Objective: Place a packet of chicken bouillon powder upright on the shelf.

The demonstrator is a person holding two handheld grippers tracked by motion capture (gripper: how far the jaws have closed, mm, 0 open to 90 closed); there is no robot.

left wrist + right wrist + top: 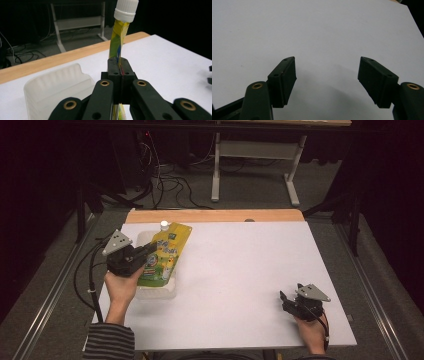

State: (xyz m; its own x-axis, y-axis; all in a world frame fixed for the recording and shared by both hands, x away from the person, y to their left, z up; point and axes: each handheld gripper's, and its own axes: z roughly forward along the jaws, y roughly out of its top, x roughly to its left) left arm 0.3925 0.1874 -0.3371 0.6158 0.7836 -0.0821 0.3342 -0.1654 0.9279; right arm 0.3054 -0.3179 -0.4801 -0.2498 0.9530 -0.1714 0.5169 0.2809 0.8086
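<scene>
On the table's left side: the left gripper [149, 251] hung over a clear tray [159, 291], with the person's hand beneath it.
Left gripper's jaws: pressed together on the pouch [117, 47], pinching its flat edge; the pads met with only the thin film between them.
Pouch: a flexible yellow-and-green spouted bag, glossy and printed, crinkled along the pinched seam, topped by a white ribbed screw cap [125, 10]; in the high view it lay tilted over the tray, cap toward the table's far edge.
Tray: translucent plastic, shallow, with rounded corners and a ribbed wall.
Right gripper [327, 80]: jaws spread wide, nothing between them, held low near the table's near right corner, well apart from the pouch.
Jaw pads: matt black blocks, flat-faced, screwed to black arms with brass-coloured bushings.
Table [240, 265]: a smooth white sheet, with a pale wooden strip along the far edge.
</scene>
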